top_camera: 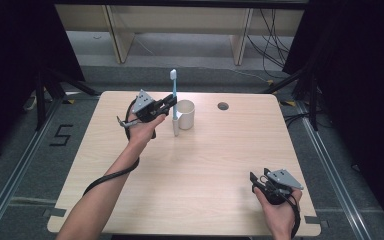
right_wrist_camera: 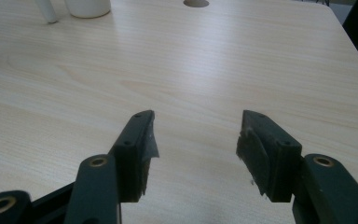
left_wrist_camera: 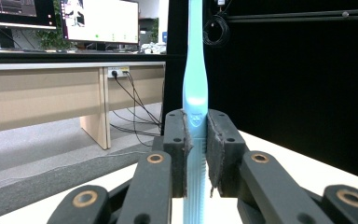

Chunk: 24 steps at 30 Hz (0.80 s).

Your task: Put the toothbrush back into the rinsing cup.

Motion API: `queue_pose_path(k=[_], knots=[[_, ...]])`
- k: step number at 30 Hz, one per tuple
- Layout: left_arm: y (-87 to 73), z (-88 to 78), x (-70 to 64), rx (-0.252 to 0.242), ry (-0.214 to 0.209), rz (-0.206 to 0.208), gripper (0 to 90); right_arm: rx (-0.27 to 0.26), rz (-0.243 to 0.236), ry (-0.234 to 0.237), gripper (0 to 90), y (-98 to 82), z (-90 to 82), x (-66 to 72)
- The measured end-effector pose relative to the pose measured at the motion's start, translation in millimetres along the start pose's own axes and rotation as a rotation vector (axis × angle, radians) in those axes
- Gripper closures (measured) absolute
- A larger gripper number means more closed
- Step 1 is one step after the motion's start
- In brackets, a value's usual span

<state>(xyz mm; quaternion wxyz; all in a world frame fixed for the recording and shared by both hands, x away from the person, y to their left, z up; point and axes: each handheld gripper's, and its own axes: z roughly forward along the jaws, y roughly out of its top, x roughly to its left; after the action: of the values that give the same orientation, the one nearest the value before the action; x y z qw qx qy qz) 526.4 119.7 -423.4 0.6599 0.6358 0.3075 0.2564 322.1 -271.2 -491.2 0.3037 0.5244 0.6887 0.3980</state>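
1. My left gripper sits over the far left part of the table, my hand wrapped round its body and its grey plate on top. Its jaws are clamped on a light blue toothbrush; in the left gripper view the pads press on either side of the handle, which runs straight up between them.
2. The toothbrush stands upright in that grip. Its white bristle head rises above my jaws, and its lower end points down at the tabletop just below them.
3. Just to the right of those jaws stands a white cup, upright with its mouth open upward. The toothbrush is just beside its near left side; I cannot tell whether the two touch.
4. Farther right and a little beyond the cup there is a round hole in the tabletop.
5. My right gripper rests near the right front corner of the table, well apart from cup and toothbrush. In the right gripper view its jaws stand wide apart with bare wood between them, holding nothing; the cup's base lies far ahead, to the left.
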Motion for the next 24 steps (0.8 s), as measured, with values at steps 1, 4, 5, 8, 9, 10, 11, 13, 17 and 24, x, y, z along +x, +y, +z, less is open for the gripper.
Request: queue_pose_path(k=[1,4,5,8,9,10,11,13,17,24], knots=[[0.0,0.4,0.0,0.002,0.0,0.002,78.3,-0.002,-0.005,0.005,46.0,0.1,0.4,-0.1],[-0.3,1.7,0.0,0.001,0.0,0.003,78.3,-0.001,-0.003,0.004,46.0,0.0,0.4,0.1],[-0.4,1.9,-0.1,0.003,0.002,0.004,78.3,-0.001,-0.004,0.005,46.0,0.0,0.4,0.1],[-0.7,2.9,-0.5,0.008,0.001,0.011,78.3,-0.001,-0.005,0.005,46.0,0.1,0.3,-0.1],[-1.1,3.4,-0.9,0.007,0.002,0.01,78.3,-0.001,-0.005,0.005,46.0,0.2,0.2,-0.1],[-1.5,3.7,-1.1,0.009,0.002,0.009,78.3,-0.003,-0.009,0.004,46.0,0.1,0.4,-0.2],[-2.0,4.1,-1.1,0.011,0.004,0.009,78.3,-0.002,-0.01,0.004,46.0,0.0,0.5,-0.2],[-3.3,5.1,-0.8,0.015,0.007,0.01,78.3,-0.002,-0.013,-0.007,45.9,0.3,-0.1,-0.3],[-4.5,6.5,0.2,0.016,0.011,0.008,78.3,-0.001,-0.016,-0.006,45.9,0.2,0.5,-0.3],[-4.6,7.0,0.3,0.019,0.011,0.016,78.3,0.007,0.017,0.003,45.9,0.1,0.4,2.7]])
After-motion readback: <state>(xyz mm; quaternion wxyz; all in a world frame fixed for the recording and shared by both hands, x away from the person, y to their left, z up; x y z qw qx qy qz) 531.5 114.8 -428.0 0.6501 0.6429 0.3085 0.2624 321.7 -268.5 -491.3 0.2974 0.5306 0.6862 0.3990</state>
